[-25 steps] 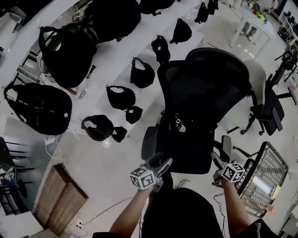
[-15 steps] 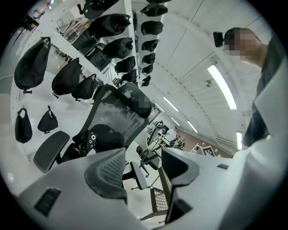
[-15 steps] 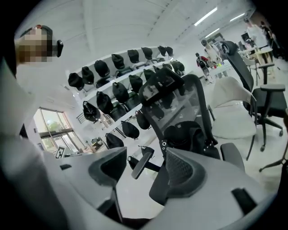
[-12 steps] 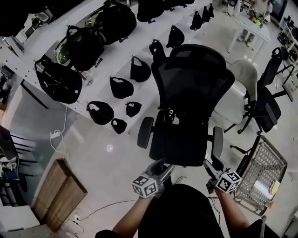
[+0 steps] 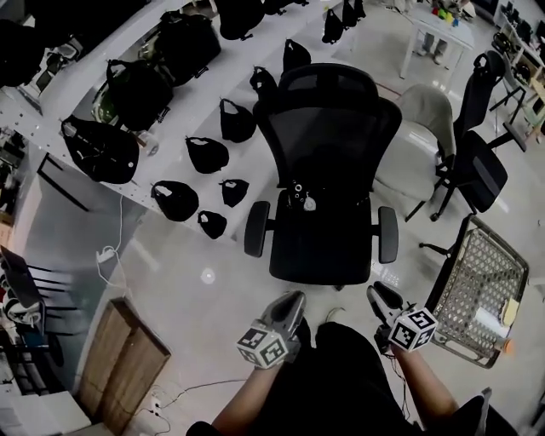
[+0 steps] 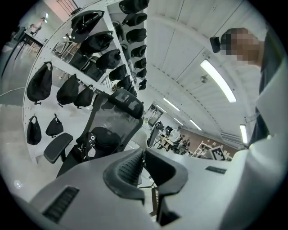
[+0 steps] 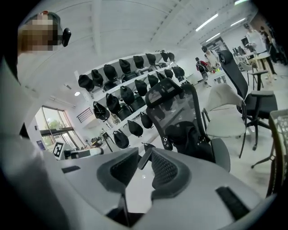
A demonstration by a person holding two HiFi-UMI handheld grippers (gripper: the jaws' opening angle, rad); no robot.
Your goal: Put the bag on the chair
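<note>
In the head view the black bag [image 5: 300, 194] lies against the black chair [image 5: 328, 128], so its outline cannot be made out, and the seat hides the chair's base. The topmost bags [image 5: 238, 13] on the shelf [image 5: 192, 85] are cut off by the picture's edge, as are the person's forearms [image 5: 247, 400] at the bottom. The people [image 6: 182, 143] far off in the left gripper view are too small to tell.

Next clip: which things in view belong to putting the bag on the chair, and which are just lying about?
Job: black mesh chair; bag lying on its seat; left gripper, shut, empty; right gripper, fingers just closing, nothing between them.
Lying about: shelved bags; grey chair; wire basket; wooden boards.
</note>
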